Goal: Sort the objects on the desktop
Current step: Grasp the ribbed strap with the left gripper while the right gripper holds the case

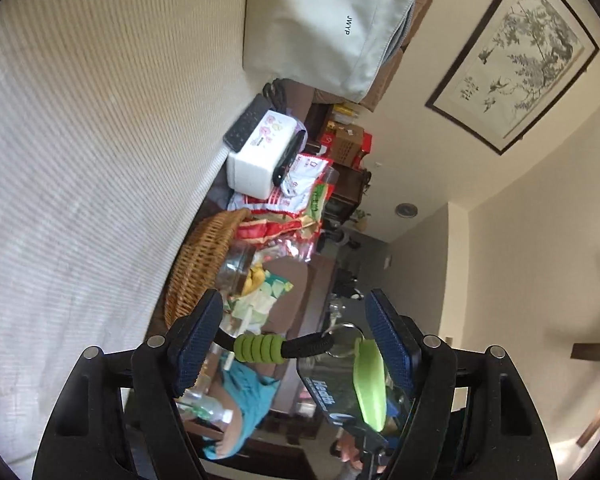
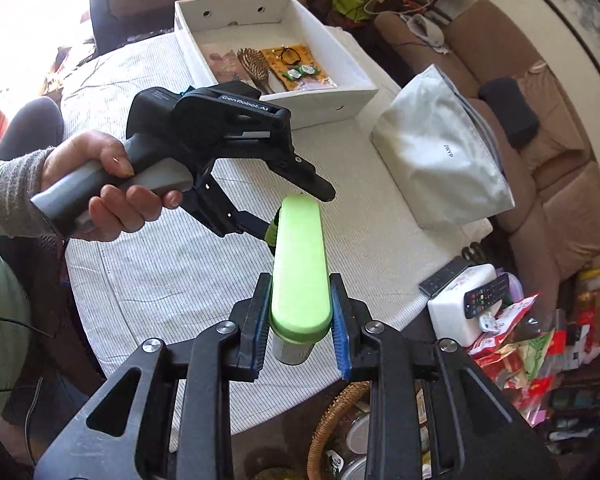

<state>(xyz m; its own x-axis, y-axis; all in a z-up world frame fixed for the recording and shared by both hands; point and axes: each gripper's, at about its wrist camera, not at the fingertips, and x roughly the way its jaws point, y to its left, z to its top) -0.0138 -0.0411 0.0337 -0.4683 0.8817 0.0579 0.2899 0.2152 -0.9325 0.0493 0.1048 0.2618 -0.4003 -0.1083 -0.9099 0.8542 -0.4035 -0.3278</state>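
A clear bottle with a long light-green lid (image 2: pixel 299 256) hangs over the table, and my right gripper (image 2: pixel 300 322) is shut on the lid's sides. A black carry cord with a ribbed green grip (image 1: pixel 260 346) runs from the bottle's key ring. My left gripper (image 1: pixel 296 344) is open, rolled on its side, with that cord spanning the gap between its blue pads (image 1: pixel 198 344); the pads do not press it. The bottle (image 1: pixel 340 392), printed "Health", shows beside the right-hand pad. In the right wrist view a hand holds the left gripper (image 2: pixel 294 210) at the lid's far end.
The round table has a striped cloth (image 2: pixel 160 272). On it stand a white open box (image 2: pixel 356 92) with a hairbrush and pouches, a pale zip bag (image 2: pixel 440 152), and a tissue box with remotes (image 2: pixel 460 312). A wicker basket (image 2: pixel 332 420) and snack packets (image 2: pixel 516 344) lie near the edge.
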